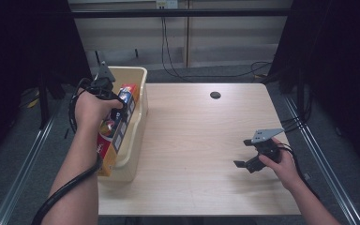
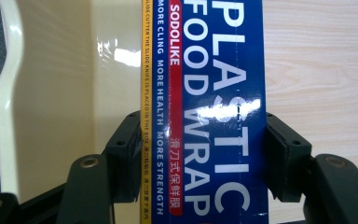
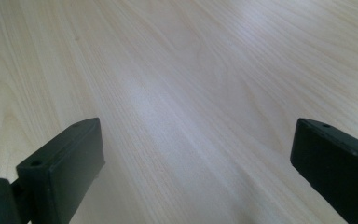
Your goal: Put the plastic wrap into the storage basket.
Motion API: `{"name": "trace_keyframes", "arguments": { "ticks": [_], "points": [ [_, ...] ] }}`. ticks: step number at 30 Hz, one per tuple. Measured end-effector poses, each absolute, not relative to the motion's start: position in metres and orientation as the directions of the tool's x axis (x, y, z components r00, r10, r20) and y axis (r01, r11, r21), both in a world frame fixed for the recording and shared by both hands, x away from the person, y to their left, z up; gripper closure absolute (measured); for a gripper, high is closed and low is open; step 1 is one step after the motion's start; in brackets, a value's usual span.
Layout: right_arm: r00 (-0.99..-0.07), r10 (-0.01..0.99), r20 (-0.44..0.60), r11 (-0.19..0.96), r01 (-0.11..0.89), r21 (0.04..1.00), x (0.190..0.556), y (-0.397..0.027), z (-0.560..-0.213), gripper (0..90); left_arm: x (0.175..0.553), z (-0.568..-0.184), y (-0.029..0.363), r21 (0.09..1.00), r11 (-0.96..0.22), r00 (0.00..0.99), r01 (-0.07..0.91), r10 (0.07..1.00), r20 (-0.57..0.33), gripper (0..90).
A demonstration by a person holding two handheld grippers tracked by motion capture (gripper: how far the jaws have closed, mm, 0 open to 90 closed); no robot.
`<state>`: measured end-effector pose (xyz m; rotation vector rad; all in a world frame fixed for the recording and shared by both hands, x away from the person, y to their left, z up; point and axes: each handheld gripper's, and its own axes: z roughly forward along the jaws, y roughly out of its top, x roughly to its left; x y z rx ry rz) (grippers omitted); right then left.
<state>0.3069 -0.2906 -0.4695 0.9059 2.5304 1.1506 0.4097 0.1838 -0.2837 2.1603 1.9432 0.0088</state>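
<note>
The left tool (image 2: 200,154) clamps a blue box (image 2: 205,93) reading "SODOLIKE PLASTIC FOOD WRAP"; a cream bin (image 2: 51,93) lies behind it. The right tool (image 3: 196,163) stands released above the counter (image 3: 191,70).

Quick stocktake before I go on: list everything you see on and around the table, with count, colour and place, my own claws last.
plastic food wrap box: one, blue with white lettering and a red and a yellow stripe, held over the bin's right wall at the table's left edge.
bin: one, cream plastic, at the table's left edge.
table: one, light wood, centre of the high view.
hole: one, dark, round, near the table's far edge.
cables: several, black, on the floor and wall beyond the table.
left claw: one, black, shut on the plastic food wrap box, a pad on each long side.
right claw: one, black, jaws wide apart with nothing between them, just above the table's right part.
</note>
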Motion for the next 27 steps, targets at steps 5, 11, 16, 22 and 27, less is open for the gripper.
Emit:
{"name": "trace_keyframes", "arguments": {
  "ticks": [5,11,16,22,27],
  "points": [
    [-0.787,0.615,0.054,0.504,0.445,0.740,0.307,-0.291,-0.469,2.1,0.409,-0.287,0.183,0.171,-0.088,0.115,0.981,0.981,-0.154,40.3],
    [-0.788,0.613,0.054,0.505,0.443,0.741,0.307,-0.291,-0.469,2.2,0.409,-0.294,0.184,0.158,-0.089,0.114,0.983,0.981,-0.155,40.3],
    [-0.787,0.615,0.051,0.506,0.444,0.740,0.307,-0.290,-0.470,2.2,0.409,-0.298,0.186,0.152,-0.086,0.110,0.985,0.981,-0.159,40.3],
    [-0.788,0.612,0.056,0.508,0.447,0.736,0.306,-0.290,-0.470,2.2,0.408,-0.305,0.187,0.144,-0.085,0.109,0.986,0.981,-0.162,40.3],
    [-0.786,0.615,0.053,0.507,0.447,0.738,0.306,-0.290,-0.470,2.2,0.409,-0.310,0.188,0.136,-0.082,0.105,0.987,0.979,-0.174,40.3]
  ]
}}
